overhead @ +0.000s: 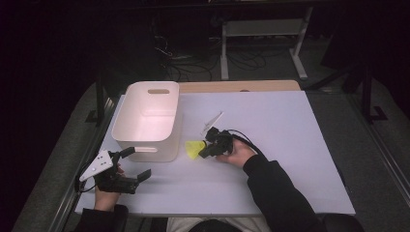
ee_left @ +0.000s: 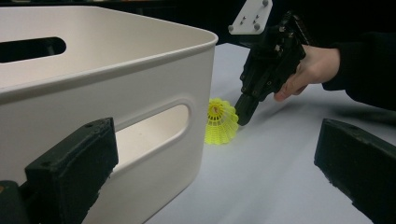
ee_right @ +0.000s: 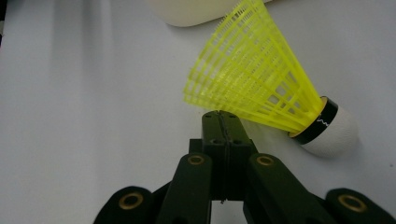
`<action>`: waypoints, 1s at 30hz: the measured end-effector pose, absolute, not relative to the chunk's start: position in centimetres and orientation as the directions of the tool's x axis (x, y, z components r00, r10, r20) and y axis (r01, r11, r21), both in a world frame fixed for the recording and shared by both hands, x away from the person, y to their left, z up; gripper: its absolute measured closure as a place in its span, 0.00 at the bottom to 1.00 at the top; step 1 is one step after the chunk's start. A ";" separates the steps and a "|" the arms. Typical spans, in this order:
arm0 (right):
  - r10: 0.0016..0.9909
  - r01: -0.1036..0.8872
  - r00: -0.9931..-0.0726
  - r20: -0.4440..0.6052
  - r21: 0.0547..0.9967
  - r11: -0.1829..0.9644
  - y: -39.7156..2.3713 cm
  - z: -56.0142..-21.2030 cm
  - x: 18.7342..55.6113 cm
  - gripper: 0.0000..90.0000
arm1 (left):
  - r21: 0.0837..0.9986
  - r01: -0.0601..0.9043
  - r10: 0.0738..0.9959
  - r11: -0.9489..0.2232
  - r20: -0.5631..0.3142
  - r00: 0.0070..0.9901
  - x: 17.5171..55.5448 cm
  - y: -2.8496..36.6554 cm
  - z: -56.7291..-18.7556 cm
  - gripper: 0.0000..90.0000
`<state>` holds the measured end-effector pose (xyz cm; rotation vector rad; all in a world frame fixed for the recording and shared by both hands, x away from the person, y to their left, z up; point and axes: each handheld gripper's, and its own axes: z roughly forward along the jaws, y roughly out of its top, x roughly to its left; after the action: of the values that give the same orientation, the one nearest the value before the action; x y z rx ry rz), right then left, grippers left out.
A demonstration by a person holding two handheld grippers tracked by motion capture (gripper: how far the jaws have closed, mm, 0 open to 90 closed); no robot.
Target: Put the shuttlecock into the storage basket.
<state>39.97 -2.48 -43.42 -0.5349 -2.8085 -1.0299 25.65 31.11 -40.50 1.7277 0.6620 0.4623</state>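
A yellow plastic shuttlecock (overhead: 193, 149) with a white cork lies on its side on the white table (overhead: 290, 145), just right of the white bin (overhead: 164, 153). My right gripper (overhead: 202, 153) is shut with nothing between its jaws. Its tip (ee_right: 220, 116) rests against the lower edge of the shuttlecock's skirt (ee_right: 252, 84). In the left gripper view the shuttlecock (ee_left: 220, 121) lies beside the bin's corner (ee_left: 140, 79), with the right gripper (ee_left: 243, 116) angled down at it. My left gripper (overhead: 136, 164) stands open and empty in front of the bin's near wall (ee_left: 212, 177).
The bin has slot handles and looks empty inside. A strip of wooden tabletop (overhead: 241, 86) shows past the far edge of the white table. Cables (overhead: 188, 67) and a white metal frame (overhead: 261, 29) lie on the dark floor behind.
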 end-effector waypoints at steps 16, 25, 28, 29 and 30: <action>0.305 0.376 -0.926 0.223 0.620 0.689 -2.5 -43.4 40.7 0.99 | 0.968 0.188 0.647 -0.169 -0.035 0.762 25.7 31.1 -40.5 0.00; 0.315 0.375 -0.926 0.210 0.621 0.689 -2.4 -43.6 40.9 0.99 | 0.967 0.189 0.646 -0.170 -0.035 0.762 25.7 31.1 -40.5 0.00; 0.319 0.379 -0.924 0.211 0.617 0.690 -2.3 -43.8 41.0 0.99 | 0.967 0.189 0.647 -0.169 -0.036 0.762 25.7 31.1 -40.5 0.00; 0.321 0.381 -0.923 0.213 0.617 0.688 -2.3 -43.8 41.0 0.99 | 0.967 0.189 0.647 -0.170 -0.035 0.762 25.7 31.1 -40.5 0.00; 0.319 0.380 -0.923 0.213 0.619 0.687 -2.3 -43.8 41.1 0.99 | 0.967 0.189 0.646 -0.170 -0.035 0.762 25.7 31.1 -40.5 0.00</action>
<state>41.06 -2.31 -43.85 -0.5827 -2.8033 -1.0600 25.67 31.11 -40.50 1.7275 0.6606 0.4620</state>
